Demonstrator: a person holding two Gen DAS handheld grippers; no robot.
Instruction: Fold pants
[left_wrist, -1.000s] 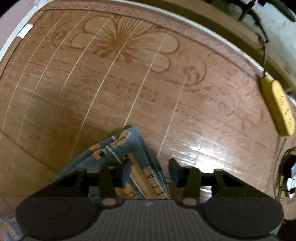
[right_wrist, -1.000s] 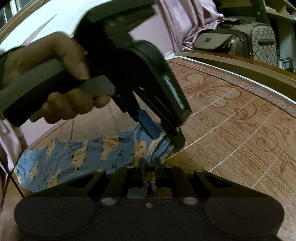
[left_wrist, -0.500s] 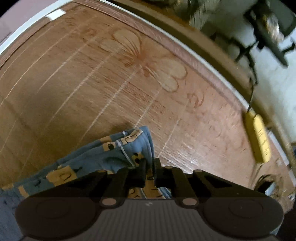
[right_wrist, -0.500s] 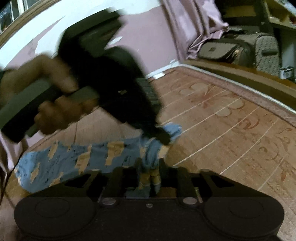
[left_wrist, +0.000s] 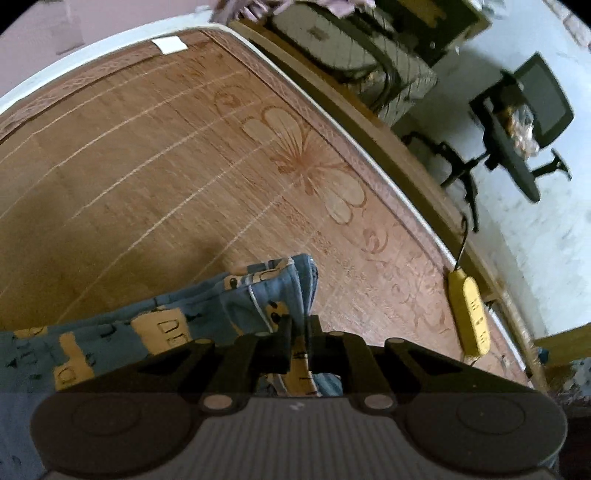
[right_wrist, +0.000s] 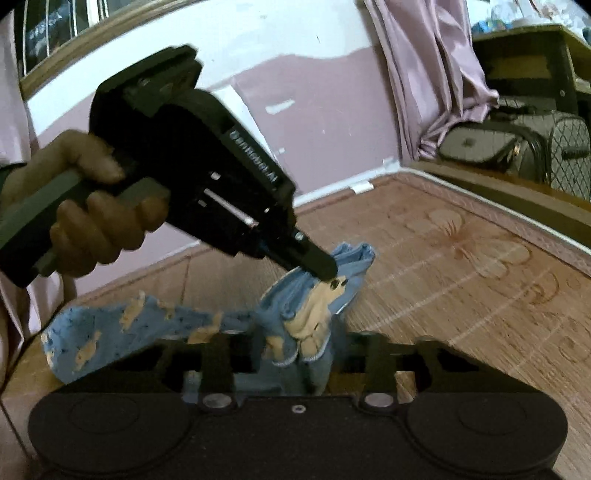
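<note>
Blue pants (left_wrist: 207, 310) with tan cartoon prints lie partly on a woven mat. My left gripper (left_wrist: 299, 325) is shut on a bunched edge of the cloth and holds it up off the mat. From the right wrist view, the left gripper (right_wrist: 321, 267) pinches the raised corner of the pants (right_wrist: 110, 328), with a person's hand (right_wrist: 85, 206) on its handle. My right gripper (right_wrist: 295, 350) sits just below; its jaws are closing with a thick fold of cloth between them. The cloth hides its fingertips. One leg trails off to the left.
The mat (left_wrist: 184, 166) has a flower pattern and a pale border. A yellow power strip (left_wrist: 469, 314) lies at its right edge. An office chair (left_wrist: 524, 122) stands beyond. Bags (right_wrist: 509, 144) and a pink curtain (right_wrist: 424, 74) sit by the far wall.
The left gripper went from open to shut on the cloth edge, then rose and tilted, lifting the fabric. The right gripper's jaws widened on the cloth, then narrowed again.
</note>
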